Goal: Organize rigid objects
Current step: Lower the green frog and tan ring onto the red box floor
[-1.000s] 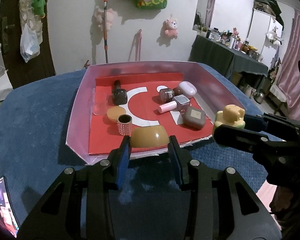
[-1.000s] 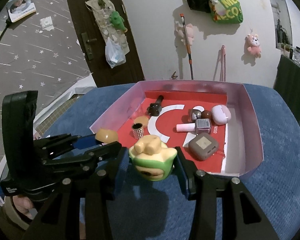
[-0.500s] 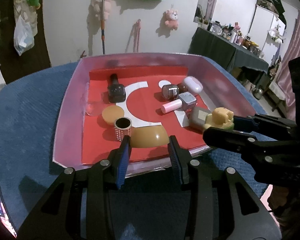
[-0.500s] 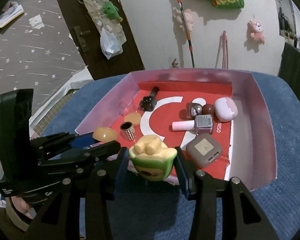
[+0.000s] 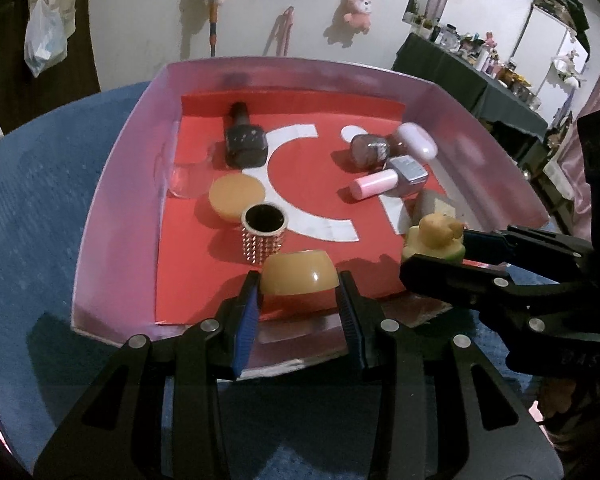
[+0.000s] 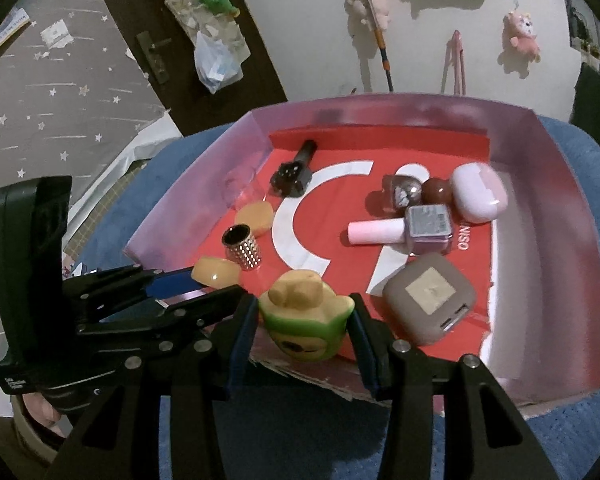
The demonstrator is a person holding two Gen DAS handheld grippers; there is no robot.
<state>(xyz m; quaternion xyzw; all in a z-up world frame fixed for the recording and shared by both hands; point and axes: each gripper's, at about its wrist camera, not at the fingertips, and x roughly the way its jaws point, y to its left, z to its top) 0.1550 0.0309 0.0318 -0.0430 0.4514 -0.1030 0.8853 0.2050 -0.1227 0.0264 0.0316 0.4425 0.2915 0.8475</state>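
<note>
Both grippers clenched loads over the tray's [image 5: 112, 184] near edge: left gripper [image 5: 298, 300] an amber dome [image 5: 298, 276], right gripper [image 6: 306, 328] a green toy [image 6: 306, 322]; dropped now, either could knock the studded cup [image 5: 264, 236] over

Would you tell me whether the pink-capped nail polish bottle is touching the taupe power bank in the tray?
Apart. The right wrist view shows a strip of red tray liner between the nail polish bottle and the power bank.
</note>
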